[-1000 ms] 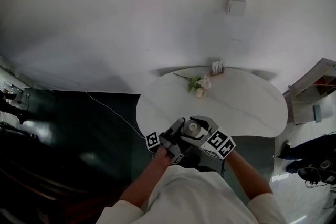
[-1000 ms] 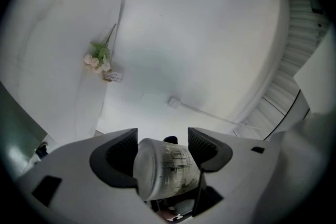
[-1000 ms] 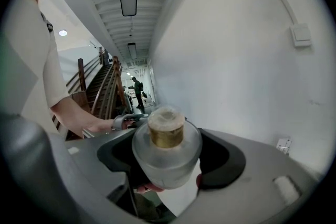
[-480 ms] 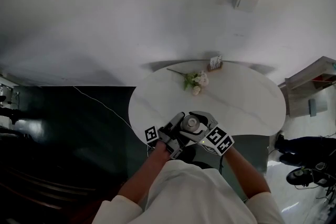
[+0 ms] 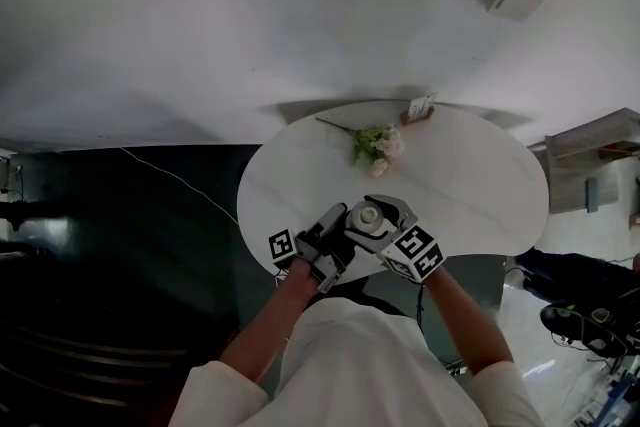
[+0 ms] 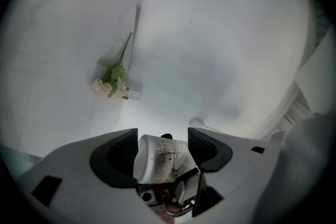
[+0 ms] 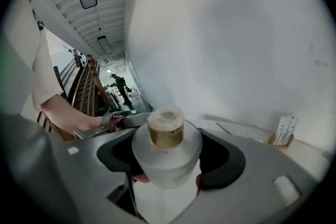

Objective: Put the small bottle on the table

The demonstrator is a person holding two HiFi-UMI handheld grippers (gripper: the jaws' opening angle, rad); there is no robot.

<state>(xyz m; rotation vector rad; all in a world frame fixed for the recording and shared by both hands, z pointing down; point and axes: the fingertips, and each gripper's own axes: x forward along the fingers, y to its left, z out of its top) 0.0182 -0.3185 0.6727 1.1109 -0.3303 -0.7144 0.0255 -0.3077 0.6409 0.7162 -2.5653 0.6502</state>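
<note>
The small bottle [image 5: 367,216] is frosted white with a gold neck [image 7: 166,135] and a pale cap. It hangs just over the near edge of the round white table [image 5: 470,195]. My right gripper [image 5: 386,219] is shut on its body, and in the right gripper view the bottle [image 7: 167,157] fills the gap between the jaws. My left gripper [image 5: 334,239] comes in from the left. In its own view the bottle's white side [image 6: 160,160], marked with a scribbled drawing, sits deep between the jaws, which close on it.
A sprig of pale flowers [image 5: 377,144] lies mid-table, also showing in the left gripper view as flowers [image 6: 111,84]. A small card holder [image 5: 420,107] stands at the table's far edge by the wall. Dark floor with a cable [image 5: 180,180] lies left, a shelf [image 5: 600,140] right.
Both grippers, still together on the bottle, have moved a little forward over the table's near edge. The head camera has shifted, so the table sits higher in view.
</note>
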